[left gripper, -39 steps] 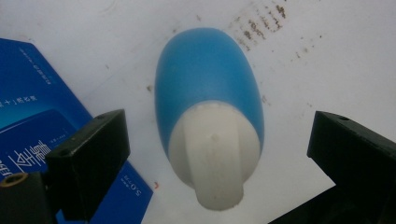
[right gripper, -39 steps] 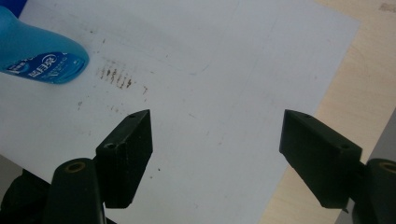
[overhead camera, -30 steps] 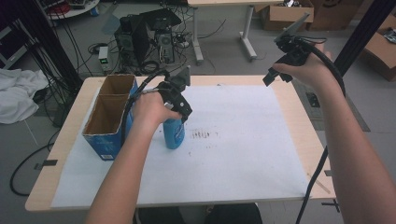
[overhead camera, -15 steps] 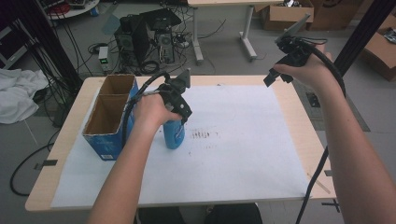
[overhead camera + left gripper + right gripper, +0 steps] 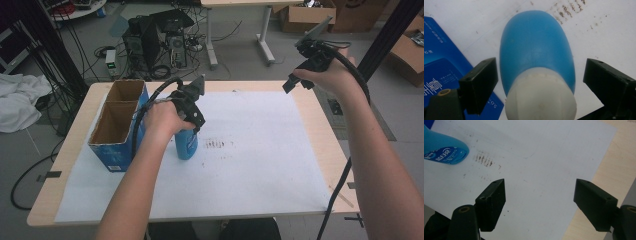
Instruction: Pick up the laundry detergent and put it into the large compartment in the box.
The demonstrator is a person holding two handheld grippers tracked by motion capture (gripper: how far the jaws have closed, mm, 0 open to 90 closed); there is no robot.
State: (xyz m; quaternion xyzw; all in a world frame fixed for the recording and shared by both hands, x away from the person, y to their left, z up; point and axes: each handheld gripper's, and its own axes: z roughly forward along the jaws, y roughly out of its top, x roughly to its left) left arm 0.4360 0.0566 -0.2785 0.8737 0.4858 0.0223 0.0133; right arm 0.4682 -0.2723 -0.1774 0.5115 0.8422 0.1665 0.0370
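A blue bottle (image 5: 186, 145) with a white cap (image 5: 540, 97) stands upright on the white paper sheet (image 5: 260, 150), just right of the blue box. My left gripper (image 5: 194, 120) comes down over its top. In the left gripper view the gripper (image 5: 540, 67) is open, one jaw on each side of the cap and shoulder, with a gap on both sides. My right gripper (image 5: 292, 84) is held high over the table's back right corner. It is open (image 5: 540, 185) with nothing between its jaws, and the bottle (image 5: 444, 150) lies far off at the upper left of its view.
A blue cardboard box (image 5: 112, 157) with two open brown compartments stands at the table's left, close to the bottle; its printed side (image 5: 441, 62) shows beside the left jaw. Dark smudges (image 5: 217, 145) mark the paper right of the bottle. Computers and cables sit on the floor behind the table.
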